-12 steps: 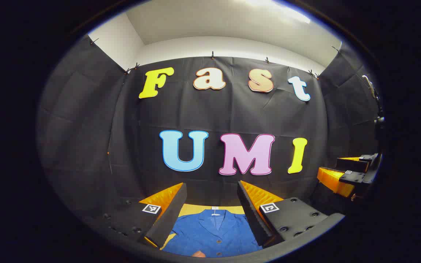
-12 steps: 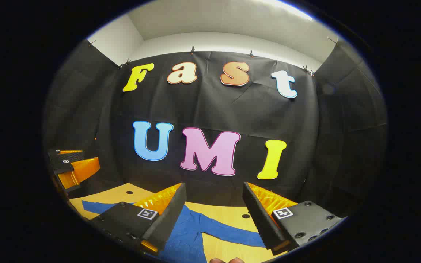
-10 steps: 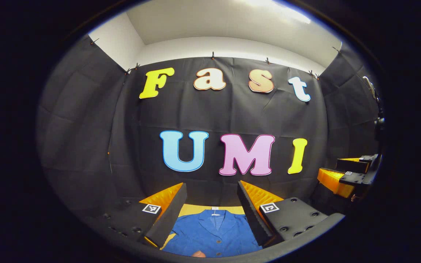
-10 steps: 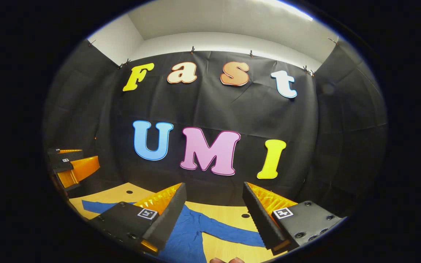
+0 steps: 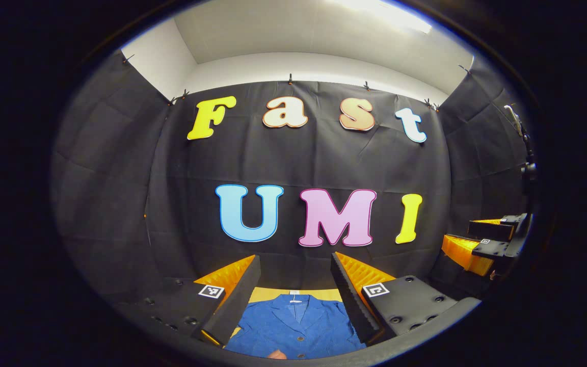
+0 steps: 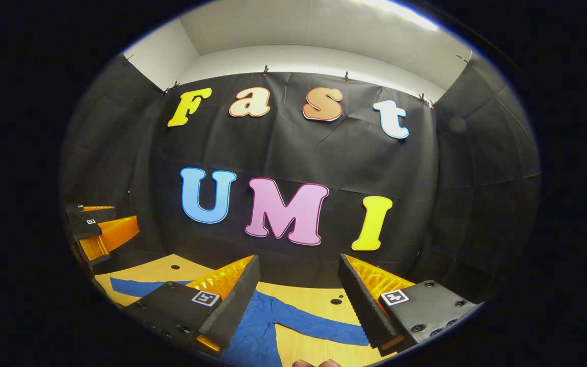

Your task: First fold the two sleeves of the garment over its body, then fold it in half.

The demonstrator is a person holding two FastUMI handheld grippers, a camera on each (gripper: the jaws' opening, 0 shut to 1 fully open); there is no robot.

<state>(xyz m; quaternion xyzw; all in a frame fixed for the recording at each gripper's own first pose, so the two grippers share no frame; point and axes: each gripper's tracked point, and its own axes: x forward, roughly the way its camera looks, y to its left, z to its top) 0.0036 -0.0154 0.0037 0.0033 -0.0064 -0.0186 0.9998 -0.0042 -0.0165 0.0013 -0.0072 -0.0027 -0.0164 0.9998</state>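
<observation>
A blue button-front garment [image 5: 296, 329] lies flat on the wooden table [image 5: 319, 293], collar toward the far wall. My left gripper [image 5: 294, 272] hangs open above its collar and chest, nothing between the fingers. In the right gripper view the garment's body [image 6: 252, 331] and one sleeve [image 6: 319, 326] spread to the right across the table [image 6: 303, 295], and another sleeve [image 6: 130, 288] runs off to the left. My right gripper [image 6: 298, 275] is open above that spread sleeve, holding nothing. The right gripper [image 5: 484, 242] also shows far right in the left gripper view; the left gripper [image 6: 97, 229] shows far left in the right gripper view.
The black cloth wall closes the booth close behind the table's far edge. Small dark holes [image 6: 335, 302] dot the tabletop near the sleeve. A fingertip [image 6: 314, 363] shows at the bottom edge of the right gripper view.
Both views have tilted down slightly, so a bit more of the garment and table shows. Both grippers stay open.
</observation>
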